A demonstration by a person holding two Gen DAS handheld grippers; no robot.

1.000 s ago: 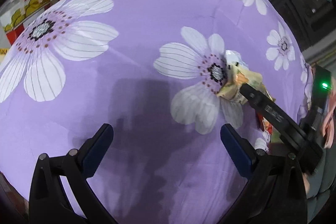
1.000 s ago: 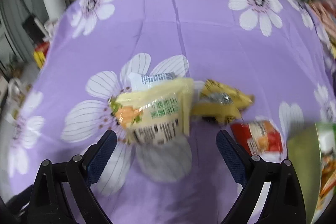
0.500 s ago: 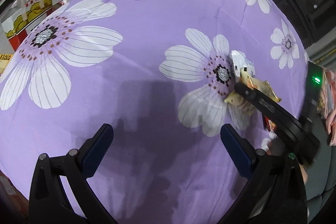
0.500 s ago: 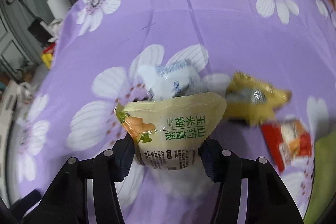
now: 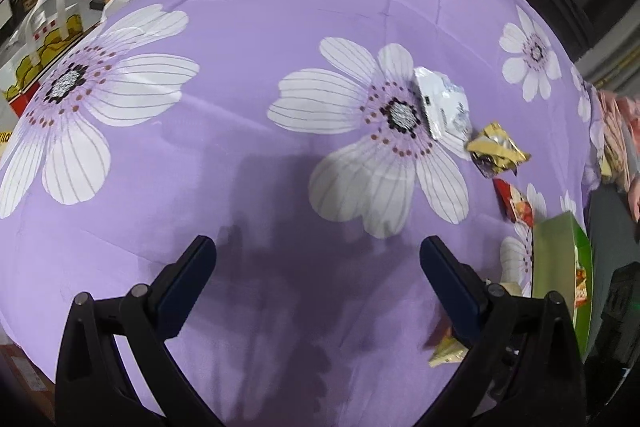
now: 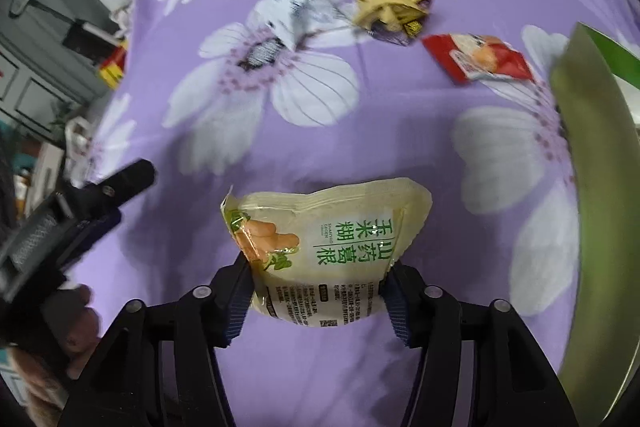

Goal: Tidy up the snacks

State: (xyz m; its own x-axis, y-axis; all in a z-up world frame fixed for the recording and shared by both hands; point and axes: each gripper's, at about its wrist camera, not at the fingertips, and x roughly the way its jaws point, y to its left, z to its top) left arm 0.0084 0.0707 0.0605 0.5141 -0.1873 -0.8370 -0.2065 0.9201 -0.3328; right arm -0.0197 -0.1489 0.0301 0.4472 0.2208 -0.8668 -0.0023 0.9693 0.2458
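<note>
My right gripper (image 6: 318, 289) is shut on a pale yellow snack pouch (image 6: 326, 247) with green lettering and holds it above the purple flowered cloth (image 6: 320, 131). On the cloth beyond lie a white packet (image 6: 294, 13), a crumpled gold packet (image 6: 394, 7) and a red packet (image 6: 480, 57). My left gripper (image 5: 316, 277) is open and empty over bare cloth; the white packet (image 5: 442, 103), gold packet (image 5: 496, 149) and red packet (image 5: 514, 203) lie to its far right. The left gripper also shows at the left edge of the right wrist view (image 6: 76, 211).
A green box (image 6: 596, 187) stands at the right, also in the left wrist view (image 5: 560, 267). Bags (image 5: 44, 39) and clutter sit past the table's far left edge. A small yellow scrap (image 5: 446, 353) lies by the left gripper's right finger.
My right gripper closed on the yellow pouch, lifted it and pulled it back toward me. It left the left wrist view, uncovering the gold and red packets and the green box.
</note>
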